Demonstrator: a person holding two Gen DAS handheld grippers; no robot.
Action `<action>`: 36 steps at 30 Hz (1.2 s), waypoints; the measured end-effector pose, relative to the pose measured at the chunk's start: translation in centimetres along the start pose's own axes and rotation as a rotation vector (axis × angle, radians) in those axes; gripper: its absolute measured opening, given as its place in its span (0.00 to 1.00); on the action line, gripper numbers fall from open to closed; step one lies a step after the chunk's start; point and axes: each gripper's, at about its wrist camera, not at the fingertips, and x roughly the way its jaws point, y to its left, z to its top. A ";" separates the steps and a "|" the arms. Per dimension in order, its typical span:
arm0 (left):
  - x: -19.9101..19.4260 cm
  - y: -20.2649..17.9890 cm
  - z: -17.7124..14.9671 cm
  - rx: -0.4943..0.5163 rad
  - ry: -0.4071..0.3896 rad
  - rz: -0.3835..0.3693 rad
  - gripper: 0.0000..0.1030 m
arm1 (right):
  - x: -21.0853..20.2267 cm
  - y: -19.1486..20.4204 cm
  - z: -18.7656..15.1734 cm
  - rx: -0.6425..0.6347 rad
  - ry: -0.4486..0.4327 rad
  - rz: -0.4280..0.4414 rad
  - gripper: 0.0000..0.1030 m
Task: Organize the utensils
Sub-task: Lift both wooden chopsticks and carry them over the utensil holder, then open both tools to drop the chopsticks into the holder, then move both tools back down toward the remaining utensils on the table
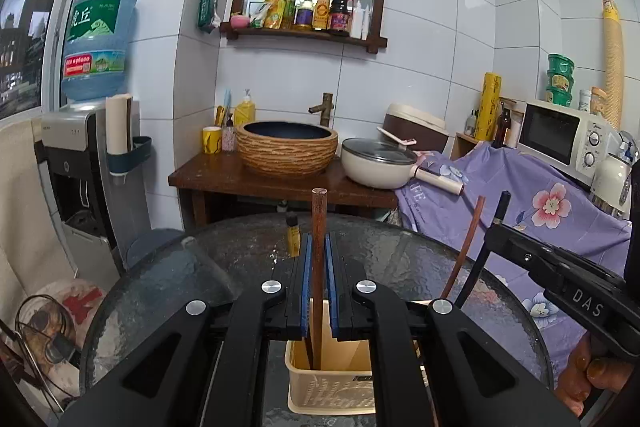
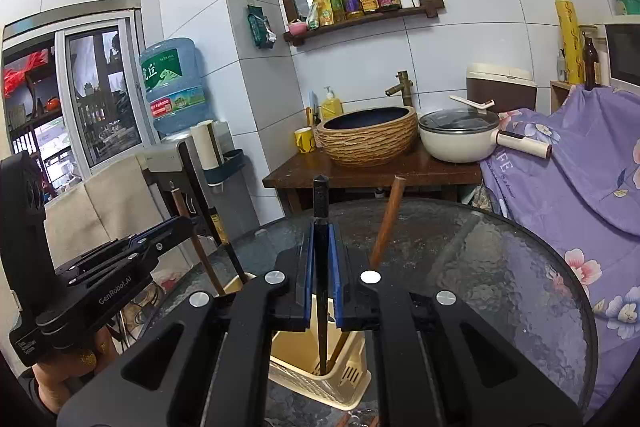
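You had left tongs (image 1: 319,259) clamped on brown chopstick (image 1: 319,227), right tongs (image 2: 321,259) on black chopstick (image 2: 321,203); both tips sat in basket (image 1: 332,395), lower centre. Should've released straight down.

the right tool (image 2: 321,291) is clamped on a black chopstick (image 2: 321,203) that stands nearly upright, its lower end inside a beige plastic basket (image 2: 320,383) on the round glass desk (image 2: 500,267). a brown chopstick (image 2: 387,223) leans in the same basket, tilted to the right. at the left edge the left tool (image 2: 176,227) grips another brown stick (image 2: 200,251) that reaches down toward the basket, with a dark stick (image 2: 224,239) just beside it. behind the desk a woven-look basin (image 2: 370,139) and a white pot (image 2: 460,139) sit on a wooden stand.
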 end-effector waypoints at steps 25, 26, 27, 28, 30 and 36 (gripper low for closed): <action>-4.5 1.6 -2.9 -0.064 0.009 -0.032 0.94 | -4.3 0.3 -2.7 -0.104 -0.042 -0.102 0.59; -4.8 1.6 -3.3 -0.051 0.024 -0.027 0.94 | -4.7 0.2 -3.2 -0.102 -0.029 -0.105 0.60; -5.0 1.6 -3.9 -0.029 0.044 -0.019 0.94 | -5.0 0.1 -3.9 -0.099 -0.004 -0.105 0.60; -5.1 1.6 -4.7 0.002 0.072 -0.008 0.94 | -5.1 -0.1 -4.5 -0.096 0.020 -0.100 0.60; -5.0 1.6 -6.1 0.052 0.121 0.012 0.94 | -5.2 -0.7 -6.0 -0.076 0.083 -0.086 0.61; -4.8 2.4 -11.1 0.081 0.252 0.037 0.94 | -4.8 -1.4 -11.7 -0.068 0.253 -0.121 0.61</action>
